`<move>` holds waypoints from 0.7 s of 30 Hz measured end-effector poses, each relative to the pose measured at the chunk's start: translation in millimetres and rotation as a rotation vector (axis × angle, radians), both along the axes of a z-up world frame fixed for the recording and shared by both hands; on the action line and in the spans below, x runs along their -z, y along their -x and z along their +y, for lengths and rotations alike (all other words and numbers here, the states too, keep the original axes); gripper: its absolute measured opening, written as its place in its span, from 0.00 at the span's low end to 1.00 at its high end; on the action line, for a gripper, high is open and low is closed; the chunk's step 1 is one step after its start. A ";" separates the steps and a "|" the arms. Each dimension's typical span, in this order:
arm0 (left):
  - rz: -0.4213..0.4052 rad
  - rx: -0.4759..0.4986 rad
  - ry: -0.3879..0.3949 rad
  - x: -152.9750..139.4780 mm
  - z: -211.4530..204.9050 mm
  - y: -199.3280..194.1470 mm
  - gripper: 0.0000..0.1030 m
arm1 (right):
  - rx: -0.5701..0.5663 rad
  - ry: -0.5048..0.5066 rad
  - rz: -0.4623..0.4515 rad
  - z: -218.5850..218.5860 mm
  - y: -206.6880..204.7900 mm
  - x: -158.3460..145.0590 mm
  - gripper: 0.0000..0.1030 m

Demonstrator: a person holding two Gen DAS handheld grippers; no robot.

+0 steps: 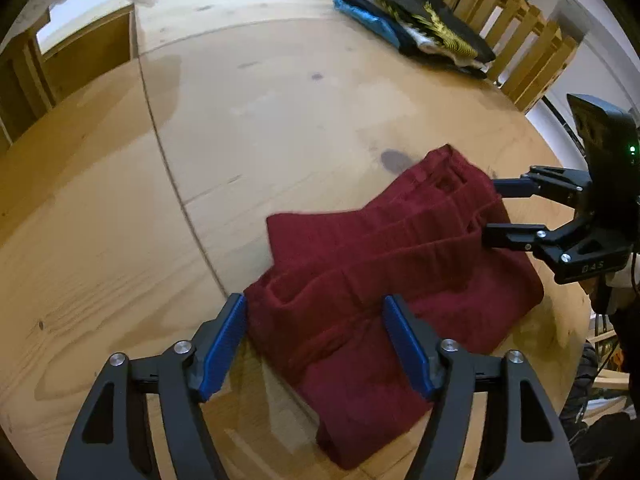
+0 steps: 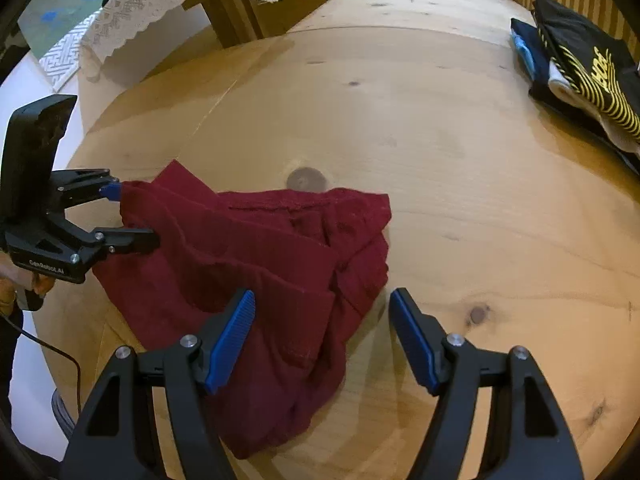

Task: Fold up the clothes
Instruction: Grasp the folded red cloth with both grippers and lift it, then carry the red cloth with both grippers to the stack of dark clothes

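So there's a dark red garment (image 1: 380,280) lying crumpled / loosely folded on the wooden bench (image 1: 260,128), near edge, w/ layers stacked on each other and seams showing. It's not flat, lots of ridges & bumps.

Left hand-held gripper (image 1: 314,344) sits low over the near-left end of the garment, blue pads wide apart, cloth showing between them but nothing pinched. In the right wrist view the same gripper (image 2: 138,216) comes in from the left, its fingertips right at the garment's edge, prob touching the fabric, though I can't say for sure.

Right hand-held gripper (image 2: 322,340) is also spread apart, left pad (image 2: 232,340) over the red cloth, right pad over bare wood just beside the garment. Nothing clamped. From the left wrist cam it (image 1: 490,210) reaches in from the right w/ tips against the far-right end of the garment.

Far right on the bench: a stack of folded clothes (image 1: 416,24), black w/ yellow pattern on top, blue & white bits underneath, well apart from the red one. Wooden slatted rail (image 1: 520,28) runs behind the stack. White lacy cloth (image 2: 132,12) hangs at far left.
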State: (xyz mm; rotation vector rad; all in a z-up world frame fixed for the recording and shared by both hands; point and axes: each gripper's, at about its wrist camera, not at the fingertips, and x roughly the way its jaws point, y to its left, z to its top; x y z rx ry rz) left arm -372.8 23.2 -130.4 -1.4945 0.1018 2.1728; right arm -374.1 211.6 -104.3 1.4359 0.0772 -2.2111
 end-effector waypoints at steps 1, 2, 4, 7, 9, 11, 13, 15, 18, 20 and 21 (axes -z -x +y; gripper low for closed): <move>0.004 0.005 -0.001 1.1 1.1 0.4 0.71 | 0.001 0.010 0.006 0.2 -0.3 0.4 0.67; 0.008 0.007 0.000 2.1 2.0 0.9 0.71 | 0.001 0.021 0.011 0.5 -0.6 0.9 0.66; 0.027 0.005 -0.001 4.6 3.8 1.8 0.70 | -0.004 0.045 0.018 0.5 -1.4 1.8 0.54; 0.056 0.004 -0.024 7.3 5.1 1.3 0.45 | -0.009 0.126 -0.034 2.9 5.2 4.0 0.31; 0.028 -0.007 -0.081 11.2 3.4 3.0 0.21 | 0.009 0.168 -0.061 6.0 6.7 6.3 0.22; 0.018 -0.020 -0.106 13.0 4.6 7.6 0.20 | 0.022 0.192 -0.075 5.4 7.9 6.6 0.20; 0.021 -0.020 -0.129 10.3 6.9 5.7 0.18 | 0.024 0.188 -0.053 2.8 5.1 0.4 0.19; 0.032 -0.011 -0.155 2.2 12.0 2.9 0.17 | 0.020 0.166 -0.014 5.5 -2.7 -10.5 0.18; 0.075 0.023 -0.194 -27.4 31.4 3.9 0.17 | 0.021 0.132 0.054 18.2 -9.8 -31.9 0.18; 0.103 0.046 -0.220 -47.1 44.3 4.7 0.17 | 0.042 0.117 0.092 36.0 -9.6 -48.3 0.18; 0.117 0.058 -0.232 -56.9 50.7 5.0 0.17 | 0.060 0.106 0.118 47.1 -9.3 -57.6 0.18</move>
